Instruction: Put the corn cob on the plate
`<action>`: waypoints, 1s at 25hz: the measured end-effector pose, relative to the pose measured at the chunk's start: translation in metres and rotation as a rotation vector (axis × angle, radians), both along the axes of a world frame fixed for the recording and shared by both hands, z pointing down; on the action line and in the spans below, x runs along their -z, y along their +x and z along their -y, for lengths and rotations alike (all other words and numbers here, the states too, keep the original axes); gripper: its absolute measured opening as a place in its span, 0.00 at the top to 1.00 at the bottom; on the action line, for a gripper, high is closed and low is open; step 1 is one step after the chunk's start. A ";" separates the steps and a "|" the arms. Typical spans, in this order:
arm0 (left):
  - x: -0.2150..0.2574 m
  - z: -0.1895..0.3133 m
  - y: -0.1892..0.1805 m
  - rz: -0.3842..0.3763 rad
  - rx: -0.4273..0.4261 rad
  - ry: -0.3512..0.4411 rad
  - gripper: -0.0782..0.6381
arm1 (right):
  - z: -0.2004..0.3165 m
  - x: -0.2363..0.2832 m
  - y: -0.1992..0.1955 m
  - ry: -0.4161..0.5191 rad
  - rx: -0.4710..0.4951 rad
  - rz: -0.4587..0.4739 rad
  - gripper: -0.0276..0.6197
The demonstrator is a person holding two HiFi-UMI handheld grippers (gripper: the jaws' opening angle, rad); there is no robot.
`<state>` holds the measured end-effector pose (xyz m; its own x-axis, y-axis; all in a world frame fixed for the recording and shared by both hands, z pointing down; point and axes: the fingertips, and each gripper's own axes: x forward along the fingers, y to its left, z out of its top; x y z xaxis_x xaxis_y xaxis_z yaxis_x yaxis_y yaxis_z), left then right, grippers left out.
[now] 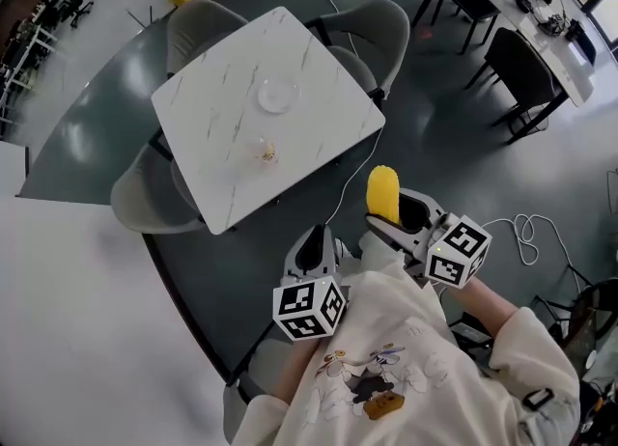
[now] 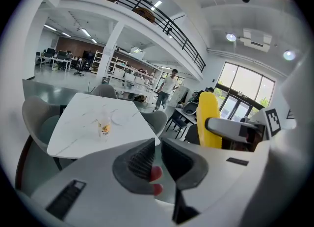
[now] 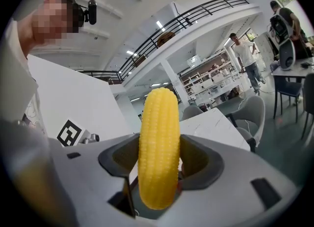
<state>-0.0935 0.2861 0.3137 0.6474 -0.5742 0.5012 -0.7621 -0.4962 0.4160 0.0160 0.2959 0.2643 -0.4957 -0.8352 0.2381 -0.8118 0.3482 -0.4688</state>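
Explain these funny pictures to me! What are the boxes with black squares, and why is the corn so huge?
A person holds a grabbing tool in each hand. The boxes with black squares are part of those tools. One picture comes from a camera on the person's head, looking down. The other two come from cameras riding on the tools, so close things look huge. The right gripper squeezes a yellow corn cob between its jaws. The left gripper is shut and holds nothing. Farther off stands a white table with a round plate and a small cup on it. The corn is meant to go on that plate.
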 end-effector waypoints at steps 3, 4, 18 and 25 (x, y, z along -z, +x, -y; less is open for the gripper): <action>0.002 0.014 0.002 0.002 -0.016 0.004 0.83 | 0.017 -0.001 -0.001 -0.006 -0.007 -0.003 0.58; 0.001 0.019 0.002 0.004 -0.017 0.003 0.83 | 0.024 -0.002 -0.001 -0.009 -0.011 -0.002 0.58; -0.017 0.153 0.033 0.036 0.040 -0.015 0.83 | 0.160 -0.023 0.014 -0.038 0.089 -0.016 0.58; -0.036 0.232 0.063 0.081 0.077 -0.048 0.83 | 0.247 -0.035 0.037 -0.065 0.180 -0.056 0.58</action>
<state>-0.0300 0.0544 0.3494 0.5584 -0.5948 0.5783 -0.8294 -0.4154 0.3736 0.0529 0.0484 0.2998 -0.6201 -0.7164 0.3196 -0.7645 0.4605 -0.4510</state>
